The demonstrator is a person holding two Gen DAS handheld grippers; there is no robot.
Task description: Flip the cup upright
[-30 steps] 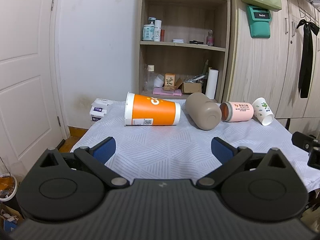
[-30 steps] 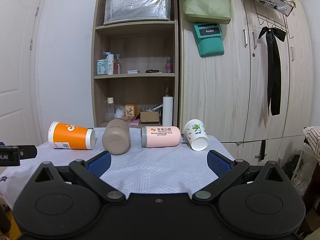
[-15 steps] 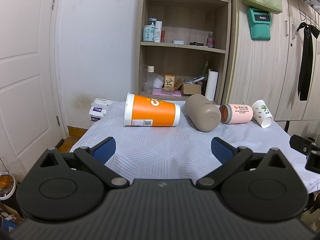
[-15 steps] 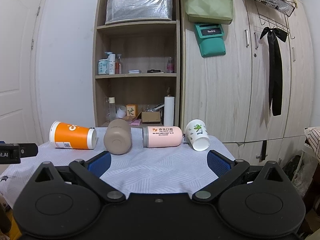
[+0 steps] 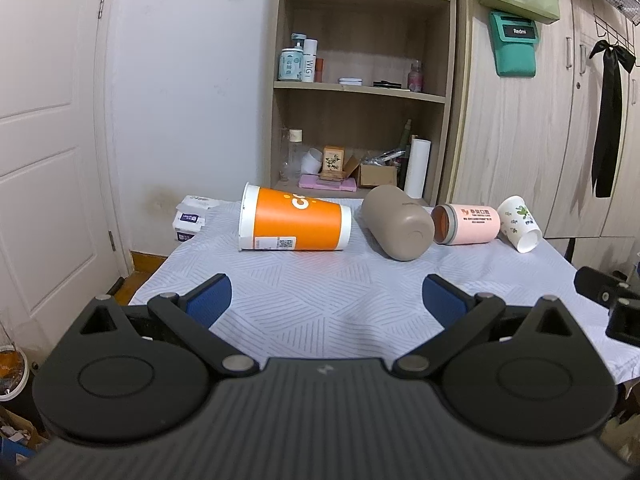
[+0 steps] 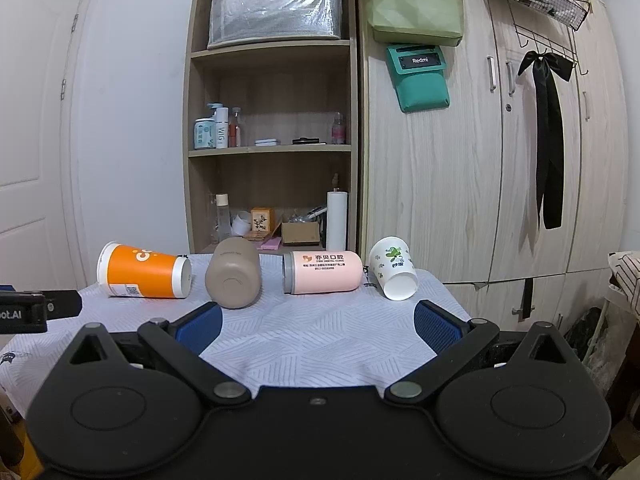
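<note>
Several cups lie on their sides in a row across the far part of the cloth-covered table [image 5: 320,292]. From left: an orange paper cup [image 5: 294,223] [image 6: 144,276], a tan cup [image 5: 398,222] [image 6: 233,278], a pink cup [image 5: 468,224] [image 6: 322,272], and a white leaf-print paper cup [image 5: 519,228] [image 6: 394,274]. My left gripper [image 5: 326,298] is open and empty over the near part of the table, short of the orange and tan cups. My right gripper [image 6: 318,326] is open and empty, short of the pink cup.
A wooden shelf unit [image 6: 272,140] with bottles and boxes stands behind the table, next to wooden cabinets [image 6: 480,160]. Tissue packs [image 5: 192,218] lie at the table's far left corner. A white door [image 5: 44,160] is to the left. The other gripper's body shows at each view's edge.
Both views have shifted slightly; the cups sit a little lower and nearer in the frames. The cups themselves have not moved. Both grippers stay open.
</note>
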